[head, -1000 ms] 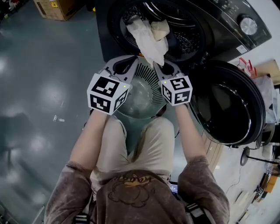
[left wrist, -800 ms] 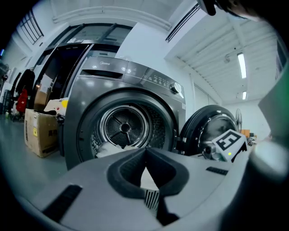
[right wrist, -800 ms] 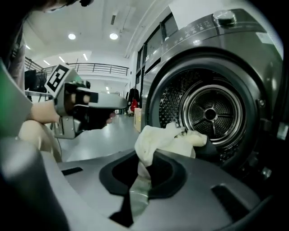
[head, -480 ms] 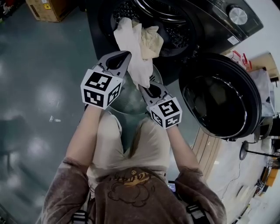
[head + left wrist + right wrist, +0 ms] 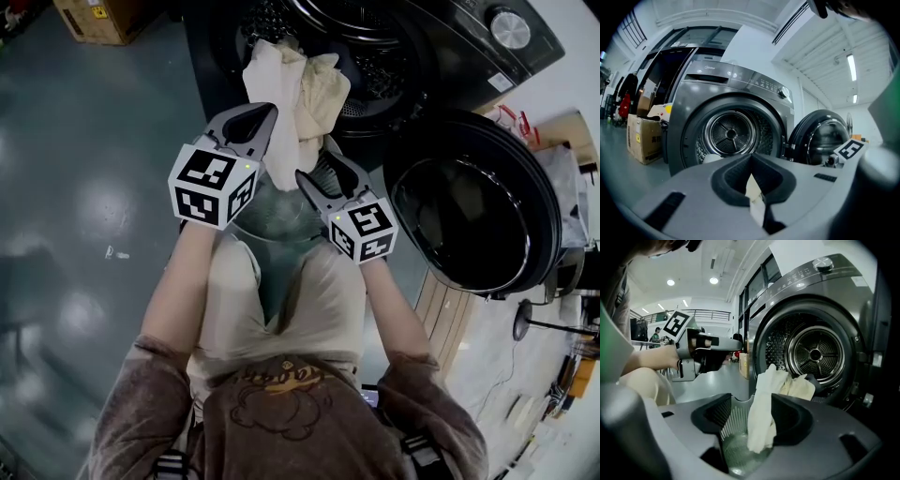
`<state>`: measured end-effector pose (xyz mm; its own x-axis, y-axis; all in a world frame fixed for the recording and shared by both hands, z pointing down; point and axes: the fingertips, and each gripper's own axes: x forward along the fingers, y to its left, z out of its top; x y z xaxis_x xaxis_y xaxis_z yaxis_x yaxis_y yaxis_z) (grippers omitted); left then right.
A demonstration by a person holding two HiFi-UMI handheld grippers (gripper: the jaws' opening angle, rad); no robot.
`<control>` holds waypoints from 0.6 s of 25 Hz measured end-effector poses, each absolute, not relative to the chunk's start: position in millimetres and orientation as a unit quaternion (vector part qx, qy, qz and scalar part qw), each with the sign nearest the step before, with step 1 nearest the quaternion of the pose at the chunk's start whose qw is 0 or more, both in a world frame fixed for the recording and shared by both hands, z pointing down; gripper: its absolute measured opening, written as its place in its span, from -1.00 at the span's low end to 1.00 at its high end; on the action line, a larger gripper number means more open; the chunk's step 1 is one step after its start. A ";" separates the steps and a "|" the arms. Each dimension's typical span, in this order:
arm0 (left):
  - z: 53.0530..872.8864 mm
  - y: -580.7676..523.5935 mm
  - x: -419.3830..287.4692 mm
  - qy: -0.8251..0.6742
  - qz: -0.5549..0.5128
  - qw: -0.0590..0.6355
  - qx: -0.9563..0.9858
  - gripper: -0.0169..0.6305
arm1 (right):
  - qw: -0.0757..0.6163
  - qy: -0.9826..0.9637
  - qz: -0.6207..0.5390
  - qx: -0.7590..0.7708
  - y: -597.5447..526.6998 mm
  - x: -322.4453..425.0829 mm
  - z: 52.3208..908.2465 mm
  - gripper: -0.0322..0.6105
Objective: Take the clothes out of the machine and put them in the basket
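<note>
Left gripper (image 5: 751, 171): jaws shut tight on a thin strip of the cloth (image 5: 291, 89). The cloth spills out of the machine's (image 5: 403, 66) drum mouth over its lower rim. Its long axis runs downward, with the loose end over the basket (image 5: 267, 211). Right gripper (image 5: 751, 400): jaws opening, about half spread. The cloth hangs between them, against one pad and clear of the other.

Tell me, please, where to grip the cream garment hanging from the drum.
I'd grip the cream garment by its bunched top at the drum lip, from the front: its bulk drapes there. The left gripper is shut on the hanging strip; the right gripper is opening its jaws around the tail.
</note>
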<state>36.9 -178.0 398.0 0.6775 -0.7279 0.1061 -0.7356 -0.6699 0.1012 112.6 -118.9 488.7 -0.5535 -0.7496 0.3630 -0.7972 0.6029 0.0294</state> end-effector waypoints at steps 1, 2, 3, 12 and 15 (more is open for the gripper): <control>398.2 -178.6 36.9 -0.402 0.029 0.067 0.913 -0.92 | 0.169 -0.878 0.069 0.442 -126.8 113.2 488.0 -0.07; 398.4 -178.9 37.1 -0.402 0.030 0.068 0.913 -0.92 | 0.168 -0.877 0.070 0.444 -136.5 113.6 488.1 -0.02; 398.4 -178.8 37.1 -0.402 0.030 0.070 0.912 -0.92 | 0.167 -0.876 0.071 0.446 -147.6 113.7 488.8 0.03; 399.2 -176.2 27.9 -0.401 0.034 0.074 0.912 -0.93 | 0.175 -0.863 0.085 0.466 -265.1 99.3 506.4 0.33; 400.9 -179.1 26.8 -0.398 0.033 0.081 0.913 -0.92 | 0.175 -0.855 0.098 0.479 -303.7 97.6 513.5 0.36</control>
<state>26.8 -179.1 400.9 0.6804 -0.7221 0.1248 -0.7328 -0.6693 0.1227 97.6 -303.7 513.5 -0.4809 -0.7841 0.3923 -0.8524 0.5228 0.0000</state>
